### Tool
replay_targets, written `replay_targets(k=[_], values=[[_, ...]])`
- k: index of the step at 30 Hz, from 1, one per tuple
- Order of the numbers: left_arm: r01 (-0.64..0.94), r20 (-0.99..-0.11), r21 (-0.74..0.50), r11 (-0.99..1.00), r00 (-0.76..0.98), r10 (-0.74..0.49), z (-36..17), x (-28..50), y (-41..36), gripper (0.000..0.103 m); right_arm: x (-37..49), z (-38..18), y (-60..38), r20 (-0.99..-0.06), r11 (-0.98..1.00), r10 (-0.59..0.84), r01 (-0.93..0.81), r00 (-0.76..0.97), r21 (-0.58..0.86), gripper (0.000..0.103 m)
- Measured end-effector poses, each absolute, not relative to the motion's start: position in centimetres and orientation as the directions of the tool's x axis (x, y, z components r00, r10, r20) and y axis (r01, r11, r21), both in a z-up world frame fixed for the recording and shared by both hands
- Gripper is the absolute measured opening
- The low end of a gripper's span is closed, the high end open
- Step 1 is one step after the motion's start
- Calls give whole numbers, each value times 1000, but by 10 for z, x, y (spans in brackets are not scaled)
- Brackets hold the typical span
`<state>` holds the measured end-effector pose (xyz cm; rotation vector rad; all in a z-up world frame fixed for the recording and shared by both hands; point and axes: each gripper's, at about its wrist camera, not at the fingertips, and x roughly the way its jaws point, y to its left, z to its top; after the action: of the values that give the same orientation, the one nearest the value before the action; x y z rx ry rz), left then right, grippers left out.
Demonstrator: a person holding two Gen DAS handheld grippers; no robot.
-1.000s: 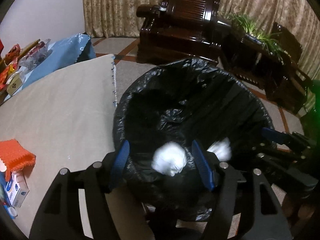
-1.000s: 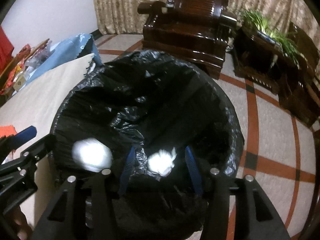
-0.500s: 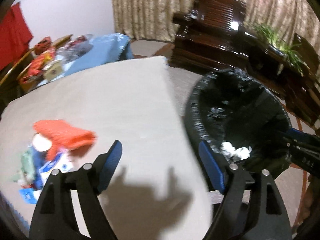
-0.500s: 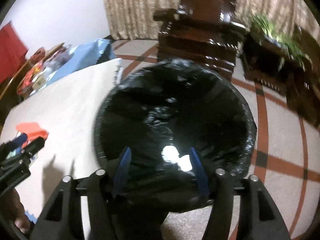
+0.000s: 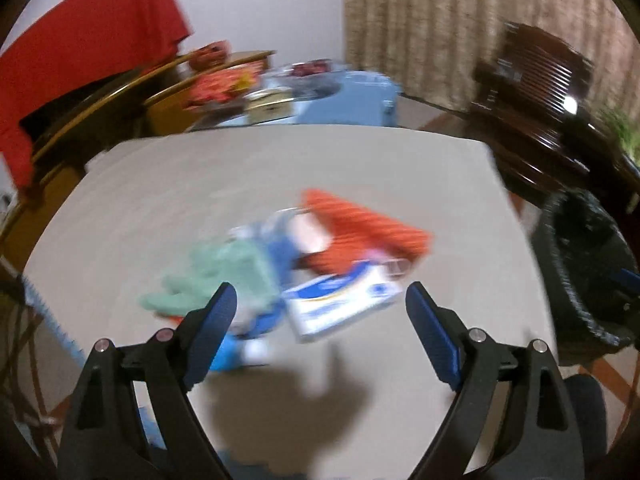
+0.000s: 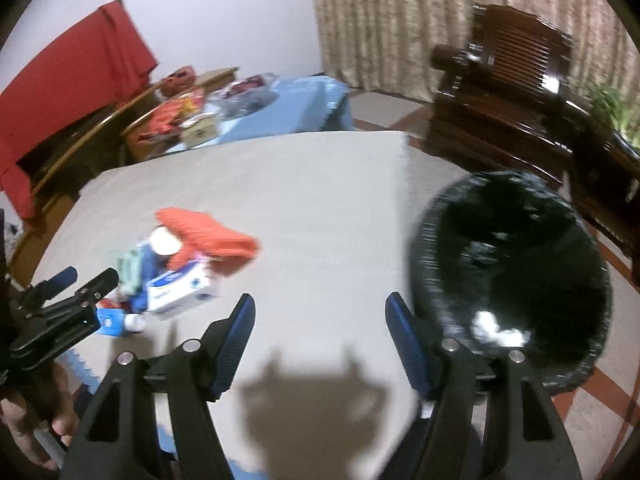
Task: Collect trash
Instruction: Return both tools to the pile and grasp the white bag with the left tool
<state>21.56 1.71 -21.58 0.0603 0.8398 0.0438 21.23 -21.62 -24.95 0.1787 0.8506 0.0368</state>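
Trash (image 5: 308, 276) is lying in a blurred heap on the beige bench (image 5: 280, 168), in the left wrist view just beyond the left tongs (image 5: 320, 306): a white and blue box (image 5: 344, 300) is sitting at the near side, an orange knitted cloth (image 5: 368, 228) is draping over the far side, a pale green cloth (image 5: 216, 276) is spreading to the left, and smaller blue pieces are showing between them, too smeared to name. Both pairs of tongs have just been opening; the left tongs are standing wide apart with nothing between the blue pads, hanging above the bench near the heap. The right tongs (image 6: 318, 318) are also spread and empty, hovering over a bare stretch of the bench, with their shadow falling on the cloth below. In the right wrist view the heap (image 6: 176, 268) is sitting well to the left, and the left tongs (image 6: 72, 280) are reaching in from the left edge, gripped by a hand (image 6: 44, 412). A bin lined with a black bag (image 6: 516, 272) is standing on the floor just beside the bench's right edge, with white crumpled paper (image 6: 496, 326) lying inside it. A dark wooden armchair (image 6: 512, 92) is standing behind the bin in front of a curtain (image 6: 400, 20).
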Motion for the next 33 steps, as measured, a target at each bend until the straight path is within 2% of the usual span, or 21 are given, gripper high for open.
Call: replay_targets(k=[5, 10, 25, 27, 28, 30, 31, 33], values=[[-97, -744, 47, 994, 661, 99, -217, 212, 76, 84, 223, -250, -162, -736, 988, 125, -11, 666, 157, 67], [-92, -746, 42, 995, 660, 93, -225, 212, 107, 84, 231, -258, -121, -733, 990, 126, -33, 668, 140, 67], [-3, -796, 25, 1000, 604, 22, -290, 250, 110, 82, 260, -293, -81, -768, 995, 103, -54, 632, 90, 67], [4, -801, 18, 1000, 598, 12, -296, 254, 112, 74, 266, -294, -80, -768, 995, 102, -56, 632, 86, 67], [12, -804, 7, 1000, 594, -2, -298, 255, 113, 67, 268, -295, -80, -769, 995, 102, -57, 631, 85, 67], [33, -809, -19, 999, 587, -35, -302, 257, 112, 47, 273, -297, -80, -770, 995, 104, -56, 630, 88, 67], [49, -810, -35, 998, 583, -58, -303, 258, 111, 31, 275, -297, -80, -770, 994, 105, -56, 629, 90, 67], [58, -802, -36, 998, 594, -63, -302, 258, 109, 30, 278, -298, -80, -769, 994, 108, -57, 630, 92, 67]])
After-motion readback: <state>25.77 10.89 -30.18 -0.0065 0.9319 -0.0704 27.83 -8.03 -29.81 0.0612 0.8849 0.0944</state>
